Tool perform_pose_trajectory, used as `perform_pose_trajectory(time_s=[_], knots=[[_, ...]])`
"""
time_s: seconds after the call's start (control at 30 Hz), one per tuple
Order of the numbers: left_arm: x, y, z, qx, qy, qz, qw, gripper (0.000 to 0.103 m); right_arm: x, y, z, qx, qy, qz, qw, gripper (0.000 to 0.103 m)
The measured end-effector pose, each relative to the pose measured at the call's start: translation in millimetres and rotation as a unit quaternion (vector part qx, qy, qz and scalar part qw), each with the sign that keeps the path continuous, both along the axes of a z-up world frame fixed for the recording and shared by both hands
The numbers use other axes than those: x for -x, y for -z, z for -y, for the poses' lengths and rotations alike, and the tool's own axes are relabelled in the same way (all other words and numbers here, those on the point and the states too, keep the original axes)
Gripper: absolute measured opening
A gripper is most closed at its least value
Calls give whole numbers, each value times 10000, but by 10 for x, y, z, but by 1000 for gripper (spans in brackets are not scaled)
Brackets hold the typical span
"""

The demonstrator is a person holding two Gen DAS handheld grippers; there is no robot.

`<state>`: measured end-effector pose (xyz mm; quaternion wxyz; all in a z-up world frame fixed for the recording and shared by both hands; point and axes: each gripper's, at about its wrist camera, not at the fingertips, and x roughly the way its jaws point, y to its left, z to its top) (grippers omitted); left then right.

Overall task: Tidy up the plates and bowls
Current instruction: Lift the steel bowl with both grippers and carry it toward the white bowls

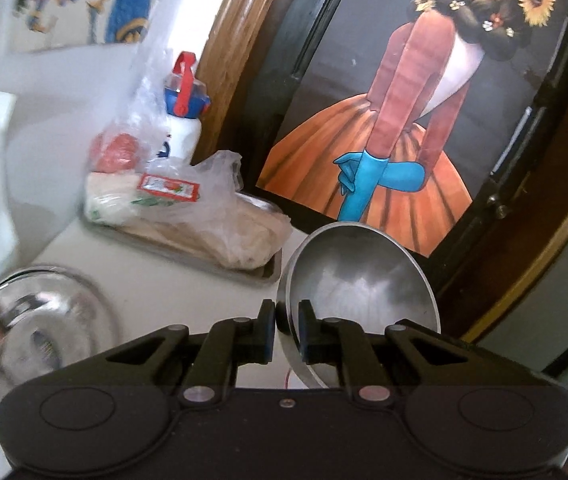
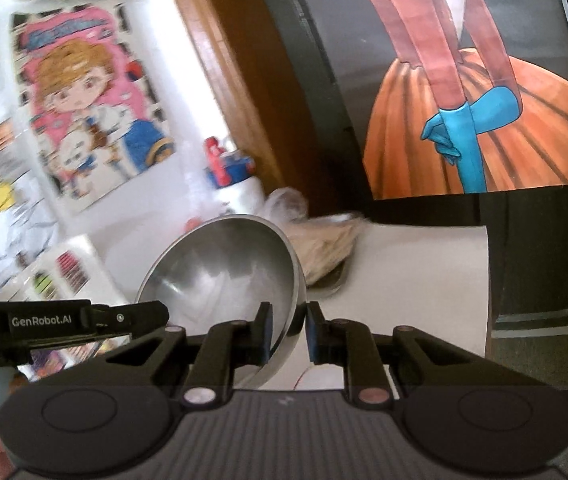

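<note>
My left gripper (image 1: pixel 287 320) is shut on the rim of a steel bowl (image 1: pixel 364 280), held tilted above the white table with its inside facing me. My right gripper (image 2: pixel 289 326) is shut on the rim of a steel bowl (image 2: pixel 224 276), also tilted and lifted. I cannot tell whether both hold the same bowl. The left gripper body (image 2: pixel 64 320) shows at the left of the right wrist view. A glass bowl (image 1: pixel 44 320) sits on the table at lower left, blurred.
A steel tray (image 1: pixel 260 270) with plastic-bagged food (image 1: pixel 188 208) stands at the back, a white bottle with red-blue cap (image 1: pixel 184 112) behind it. A framed picture (image 1: pixel 404 120) leans at the right. Cartoon posters (image 2: pixel 92 112) cover the wall at left.
</note>
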<state>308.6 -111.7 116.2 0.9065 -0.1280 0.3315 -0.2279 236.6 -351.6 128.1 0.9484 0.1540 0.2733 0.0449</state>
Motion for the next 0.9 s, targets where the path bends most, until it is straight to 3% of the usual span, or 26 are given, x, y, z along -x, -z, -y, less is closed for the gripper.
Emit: perform_pose_trajectory(time_s=[0.2,0.47,0.63,0.9], knots=[[646,114,-352,-11,-44,-284,9996,12,528,109,-418,230,-309,-278,9989,21],[1197,475,-670,-179,-212,-785,9965,13,976,446,-797,398,-702,-808,9935,21],[1368,688,-788,-336,-214,-1120,9929,16,1136,666,-931,377,-858,-1165,9888,22],[1487,931,-781,-560,-37,-1534,9866,16,1235,766,-897,398,-899,-1434,9848,22]])
